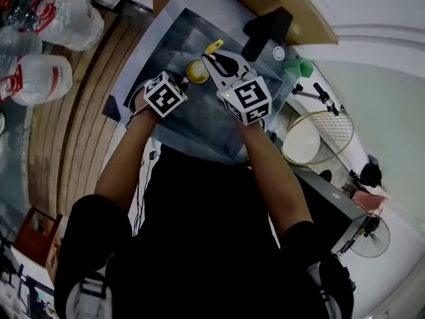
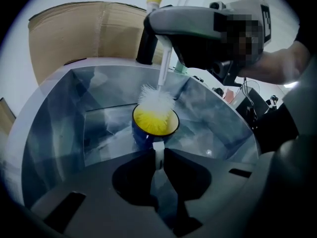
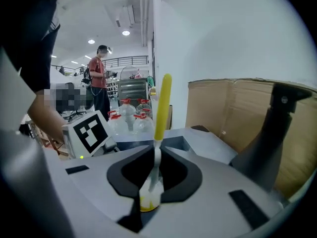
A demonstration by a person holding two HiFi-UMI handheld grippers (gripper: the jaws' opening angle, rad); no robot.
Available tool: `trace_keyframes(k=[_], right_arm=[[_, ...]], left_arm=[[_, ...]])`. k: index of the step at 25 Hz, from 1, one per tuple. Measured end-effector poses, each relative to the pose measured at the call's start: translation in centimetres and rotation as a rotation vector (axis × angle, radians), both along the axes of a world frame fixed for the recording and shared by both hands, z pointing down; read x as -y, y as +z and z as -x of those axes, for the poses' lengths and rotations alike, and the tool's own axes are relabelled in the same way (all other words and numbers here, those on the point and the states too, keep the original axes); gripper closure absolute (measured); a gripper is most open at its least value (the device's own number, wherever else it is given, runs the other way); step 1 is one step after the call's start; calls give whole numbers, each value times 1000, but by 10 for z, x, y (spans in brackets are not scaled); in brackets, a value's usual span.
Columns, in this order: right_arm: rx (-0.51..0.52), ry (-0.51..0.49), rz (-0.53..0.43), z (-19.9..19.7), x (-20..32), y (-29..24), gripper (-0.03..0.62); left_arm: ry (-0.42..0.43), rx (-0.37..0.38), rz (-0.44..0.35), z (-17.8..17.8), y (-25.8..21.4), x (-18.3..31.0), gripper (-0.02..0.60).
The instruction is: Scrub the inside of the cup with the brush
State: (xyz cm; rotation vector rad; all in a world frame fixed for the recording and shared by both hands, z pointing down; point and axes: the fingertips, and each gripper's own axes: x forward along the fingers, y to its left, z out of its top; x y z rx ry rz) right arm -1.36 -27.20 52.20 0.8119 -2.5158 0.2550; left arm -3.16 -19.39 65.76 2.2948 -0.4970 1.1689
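A cup (image 2: 154, 122), blue outside and yellow inside, stands on the floor of a shiny metal basin (image 2: 59, 133). My left gripper (image 2: 158, 155) is shut on the cup's white handle. In the head view the cup (image 1: 197, 71) sits between both grippers. The brush has a yellow handle (image 3: 162, 105) and white bristles (image 2: 156, 99), which rest at the cup's far rim and partly inside it. My right gripper (image 3: 156, 157) is shut on the brush's thin white stem and holds it upright, bristles down. It hangs above the cup (image 3: 147, 202) in the right gripper view.
A cardboard box (image 2: 74, 31) stands behind the basin, with a black spray-bottle head (image 3: 277, 128) next to it. Large water bottles (image 1: 40, 45) lie at the left on the wooden floor. A green cup (image 1: 299, 66) sits right of the basin. A person (image 3: 99, 78) stands far off.
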Motion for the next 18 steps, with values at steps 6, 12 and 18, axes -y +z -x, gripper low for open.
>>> trace_keyframes(k=[6,12,18], right_arm=[[-1,7,18,-19,-32,2,551],[39,-1,79,-9,-69,1,548],[72,-38,57,24,-57,-11,536]], left_arm=[[-32,-6,13,2,0,1,515],[-21,11,23,1,1,1,515],[30,46,22,0,2,-2,515]])
